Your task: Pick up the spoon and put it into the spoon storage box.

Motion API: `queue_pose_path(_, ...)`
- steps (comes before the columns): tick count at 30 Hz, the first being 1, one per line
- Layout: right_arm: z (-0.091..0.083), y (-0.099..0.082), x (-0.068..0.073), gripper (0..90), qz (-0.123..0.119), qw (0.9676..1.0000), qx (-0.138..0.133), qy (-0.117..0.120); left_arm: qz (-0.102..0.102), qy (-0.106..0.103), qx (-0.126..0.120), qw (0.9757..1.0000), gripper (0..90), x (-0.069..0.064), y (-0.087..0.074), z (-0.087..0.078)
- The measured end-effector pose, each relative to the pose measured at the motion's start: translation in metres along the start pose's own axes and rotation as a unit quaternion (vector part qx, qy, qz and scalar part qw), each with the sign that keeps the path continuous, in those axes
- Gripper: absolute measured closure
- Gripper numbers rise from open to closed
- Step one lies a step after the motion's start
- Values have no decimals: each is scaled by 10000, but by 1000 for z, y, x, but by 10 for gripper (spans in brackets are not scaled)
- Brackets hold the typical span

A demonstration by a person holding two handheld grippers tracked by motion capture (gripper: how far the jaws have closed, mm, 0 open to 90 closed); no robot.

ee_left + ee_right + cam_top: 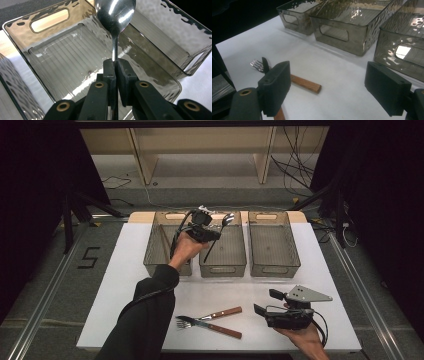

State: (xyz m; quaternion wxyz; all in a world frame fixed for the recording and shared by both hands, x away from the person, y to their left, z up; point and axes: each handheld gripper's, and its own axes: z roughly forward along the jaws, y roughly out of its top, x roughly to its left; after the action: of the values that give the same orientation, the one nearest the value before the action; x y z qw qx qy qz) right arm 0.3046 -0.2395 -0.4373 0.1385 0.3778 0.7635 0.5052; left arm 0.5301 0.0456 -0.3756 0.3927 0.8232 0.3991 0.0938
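Gripping a spoon (115, 15) above the middle bin (50, 30), left gripper (115, 65)

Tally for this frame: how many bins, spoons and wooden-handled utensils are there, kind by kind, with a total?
Smoked clear bins: 3
Spoons: 1, clamped in the left gripper over the middle bin
Wooden-handled utensils: 2, lying crossed on the table
Total: 6
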Motion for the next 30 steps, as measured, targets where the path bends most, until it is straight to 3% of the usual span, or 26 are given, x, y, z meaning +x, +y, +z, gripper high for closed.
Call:
queue_pose_path(5,0,0,0,219,-5,10000,6,5,-44,55,48,10000,823,0,-2,4)
queue_pose_path(11,0,0,0,220,-5,10000,12,12,-161,12,131,9998,500,2,-2,3)
queue_pose_path(20,0,0,1,220,4,10000,20,12,-164,-67,75,9998,384,1,-5,-11)
queue_pose_path(30,1,1,1,220,-5,10000,17,0,-220,-153,-243,9993,282,2,-16,-42)
